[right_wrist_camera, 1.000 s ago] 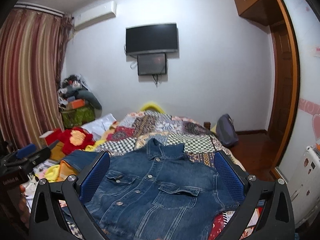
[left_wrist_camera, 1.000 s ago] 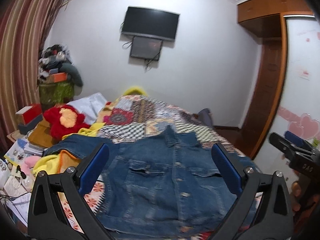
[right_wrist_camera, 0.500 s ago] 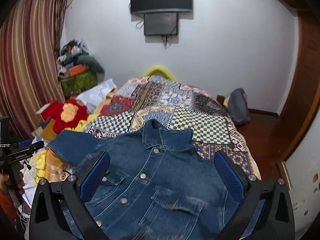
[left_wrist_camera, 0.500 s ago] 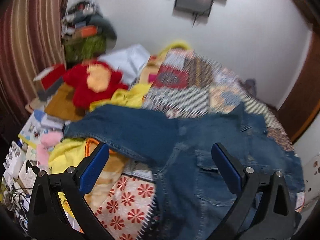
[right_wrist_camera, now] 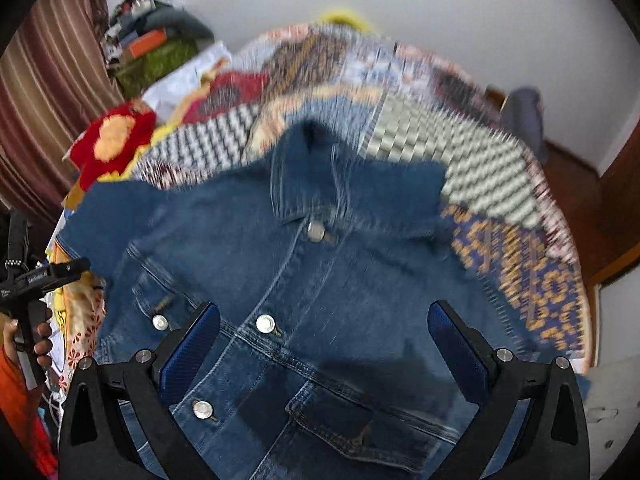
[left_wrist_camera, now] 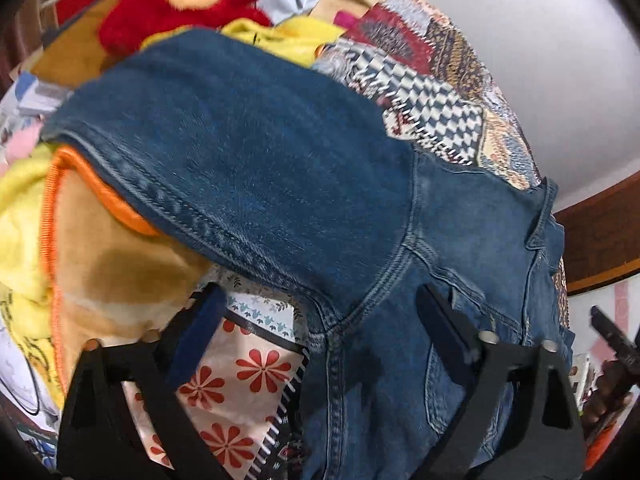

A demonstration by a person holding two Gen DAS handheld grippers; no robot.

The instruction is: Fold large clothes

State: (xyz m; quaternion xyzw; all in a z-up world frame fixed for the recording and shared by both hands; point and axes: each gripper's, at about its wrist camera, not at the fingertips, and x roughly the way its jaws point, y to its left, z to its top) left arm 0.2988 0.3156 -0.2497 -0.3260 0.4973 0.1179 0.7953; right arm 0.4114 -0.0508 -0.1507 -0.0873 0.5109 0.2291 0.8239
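Note:
A blue denim jacket [right_wrist_camera: 320, 272] lies front up and buttoned on the patchwork bedspread [right_wrist_camera: 500, 184], collar toward the far wall. Its left sleeve [left_wrist_camera: 224, 152] stretches out to the left over an orange-edged blanket. My left gripper [left_wrist_camera: 320, 320] is open and empty, close above the jacket's left armpit seam. My right gripper [right_wrist_camera: 324, 344] is open and empty, low over the jacket's chest near the buttons and a chest pocket. The left gripper also shows at the left edge of the right wrist view [right_wrist_camera: 36, 280]. The jacket's right sleeve is not clearly visible.
A red and yellow plush toy [left_wrist_camera: 172, 4] and yellow cloth [left_wrist_camera: 20, 208] lie left of the jacket. An orange-edged blanket [left_wrist_camera: 120, 264] and flowered sheet [left_wrist_camera: 244, 384] lie under the sleeve. A striped curtain [right_wrist_camera: 48, 92], piled clutter [right_wrist_camera: 156, 44] and a grey bag [right_wrist_camera: 524, 116] surround the bed.
Both grippers have dropped and tilted down toward the jacket. The left one swung left over the sleeve and armpit; the right one closed in on the chest. Both stayed open.

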